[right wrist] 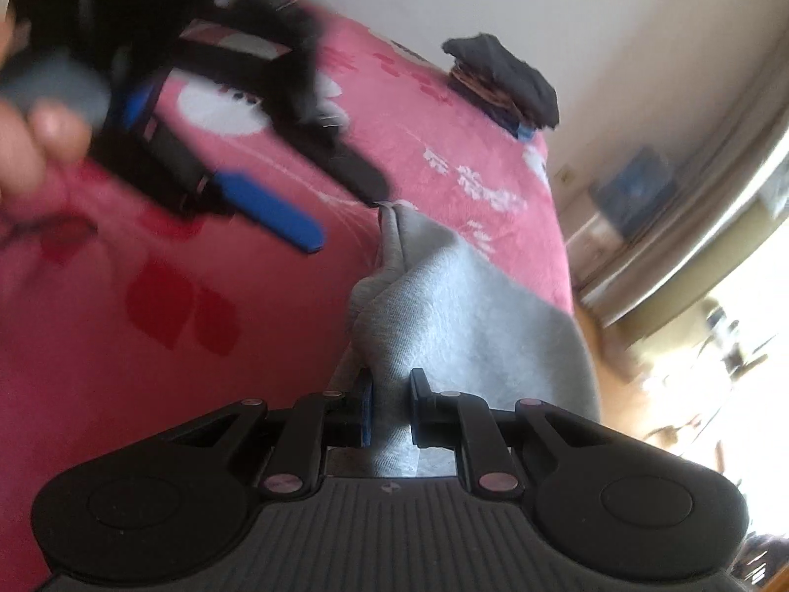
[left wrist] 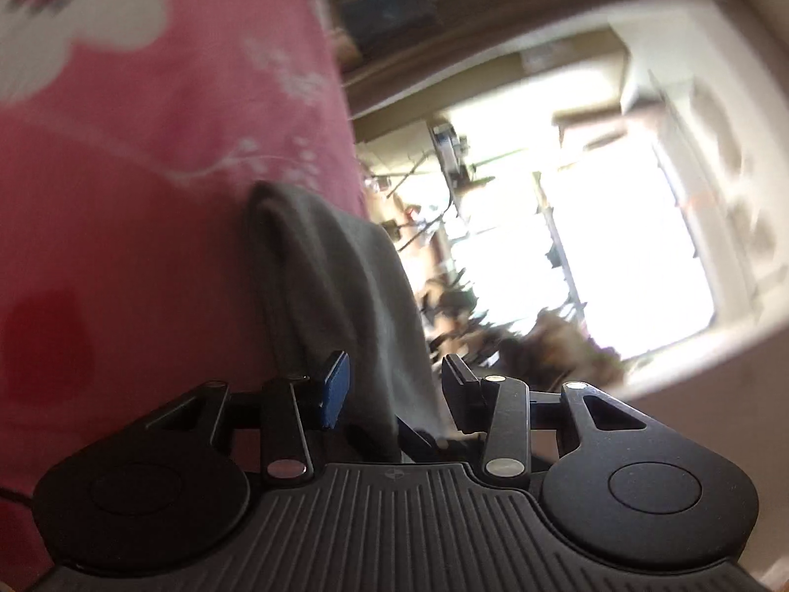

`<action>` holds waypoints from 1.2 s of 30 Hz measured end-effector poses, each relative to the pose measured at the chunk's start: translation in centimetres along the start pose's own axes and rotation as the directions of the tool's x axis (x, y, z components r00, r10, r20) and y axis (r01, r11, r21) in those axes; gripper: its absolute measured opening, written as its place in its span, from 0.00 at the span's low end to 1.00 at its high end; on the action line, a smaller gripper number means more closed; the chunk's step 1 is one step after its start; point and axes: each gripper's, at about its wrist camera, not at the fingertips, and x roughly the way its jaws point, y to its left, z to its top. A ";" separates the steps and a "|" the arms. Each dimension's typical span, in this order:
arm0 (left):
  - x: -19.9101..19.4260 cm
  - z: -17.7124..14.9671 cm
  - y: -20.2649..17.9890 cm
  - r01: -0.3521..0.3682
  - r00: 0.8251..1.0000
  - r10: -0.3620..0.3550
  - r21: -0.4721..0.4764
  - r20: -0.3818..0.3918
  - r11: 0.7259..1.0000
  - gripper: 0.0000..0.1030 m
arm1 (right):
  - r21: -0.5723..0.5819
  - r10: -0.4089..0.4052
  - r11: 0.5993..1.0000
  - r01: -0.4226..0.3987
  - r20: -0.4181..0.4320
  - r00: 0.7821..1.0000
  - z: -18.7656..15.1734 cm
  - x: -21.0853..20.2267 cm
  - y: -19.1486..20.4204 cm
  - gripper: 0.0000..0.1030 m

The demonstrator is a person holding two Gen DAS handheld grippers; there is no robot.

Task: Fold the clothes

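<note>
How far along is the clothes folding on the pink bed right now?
Done: a folded stack of dark clothes sits at the far edge of the pink blanket. In hand: the right tongs pinch a grey garment; the left tongs stand open around it. Left: this garment is still unfolded.

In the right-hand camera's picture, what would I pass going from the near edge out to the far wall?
right gripper → grey garment → pink floral bedspread → pile of dark clothes → wall.

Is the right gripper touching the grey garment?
Touching. In the right wrist view, the right gripper has the grey garment bunched between its pads, pressed on both sides.
</note>
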 end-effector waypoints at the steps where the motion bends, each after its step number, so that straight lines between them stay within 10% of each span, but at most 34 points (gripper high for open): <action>1: 0.6 -0.1 -0.8 -0.017 1.000 0.018 0.029 -0.022 0.999 0.40 | -0.029 -0.017 0.999 0.017 0.001 1.000 0.0 0.1 0.5 0.15; 36: 3.0 -1.6 0.1 -0.228 0.968 0.232 0.054 -0.099 0.972 0.36 | -0.121 -0.071 0.990 0.069 -0.015 0.997 1.3 2.8 1.7 0.15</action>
